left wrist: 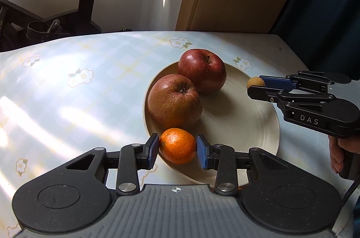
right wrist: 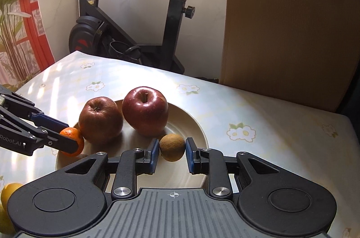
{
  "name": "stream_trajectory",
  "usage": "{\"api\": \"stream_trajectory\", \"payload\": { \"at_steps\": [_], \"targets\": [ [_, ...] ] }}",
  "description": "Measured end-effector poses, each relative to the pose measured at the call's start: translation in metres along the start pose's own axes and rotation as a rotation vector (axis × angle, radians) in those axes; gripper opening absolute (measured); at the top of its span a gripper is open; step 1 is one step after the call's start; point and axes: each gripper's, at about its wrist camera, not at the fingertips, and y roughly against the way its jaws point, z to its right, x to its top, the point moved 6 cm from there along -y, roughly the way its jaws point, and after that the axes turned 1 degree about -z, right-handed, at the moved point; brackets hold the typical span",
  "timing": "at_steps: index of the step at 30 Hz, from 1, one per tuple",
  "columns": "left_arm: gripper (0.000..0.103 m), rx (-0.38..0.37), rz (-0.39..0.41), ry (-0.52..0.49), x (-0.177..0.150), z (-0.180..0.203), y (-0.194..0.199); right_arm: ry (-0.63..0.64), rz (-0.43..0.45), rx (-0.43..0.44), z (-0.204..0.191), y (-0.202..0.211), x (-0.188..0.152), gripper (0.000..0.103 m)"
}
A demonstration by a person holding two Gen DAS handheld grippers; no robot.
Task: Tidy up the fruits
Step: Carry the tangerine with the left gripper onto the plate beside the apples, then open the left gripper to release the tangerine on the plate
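Left wrist view: left gripper (left wrist: 177, 149) low over the near rim of a cream plate (left wrist: 252, 125), blue pads touching both sides of a small orange (left wrist: 178, 145); clamped on it or just letting go, hard to say which. Orange at the plate's near-left edge, just in front of a wrinkled apple (left wrist: 174, 99), with a glossy red apple (left wrist: 202, 70) behind that, toward the far rim. No long axis to mind on such round fruit; straight down is probably all the release needs.

Right wrist view: right gripper (right wrist: 172, 149) over the plate's right side, fingers level and pointing in toward the centre. Small brown fruit (right wrist: 172, 147) between the pads, left pad touching, slight gap at the right pad, so grip uncertain. Fruit just in front of the red apple. Yellow fruit (right wrist: 10, 191) off the plate, at the tablecloth's near-left edge, closer to the left gripper and likely still to be gathered.
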Motion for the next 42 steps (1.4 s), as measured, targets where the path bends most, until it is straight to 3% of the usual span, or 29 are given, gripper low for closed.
{"api": "stream_trajectory", "payload": {
  "at_steps": [3,15,20,29,42],
  "targets": [
    [0.039,0.033,0.004,-0.031,0.003,0.000,-0.001,0.017,-0.013,-0.006,0.000,-0.013,0.001,0.023],
    [0.040,0.050,0.024,-0.043,0.008,-0.004,-0.006,0.091,-0.040,-0.033,-0.002,-0.038,0.005,0.023],
    [0.042,0.055,0.018,-0.046,0.008,-0.001,-0.003,0.089,-0.027,-0.043,-0.002,-0.037,0.007,0.029],
    [0.046,0.063,0.046,-0.020,0.012,-0.006,0.011,0.037,0.013,-0.053,-0.001,-0.006,0.008,0.029],
    [0.046,0.092,0.137,0.022,0.009,-0.022,0.067,-0.099,0.080,-0.051,-0.006,0.051,-0.007,0.029]
  ]
}}
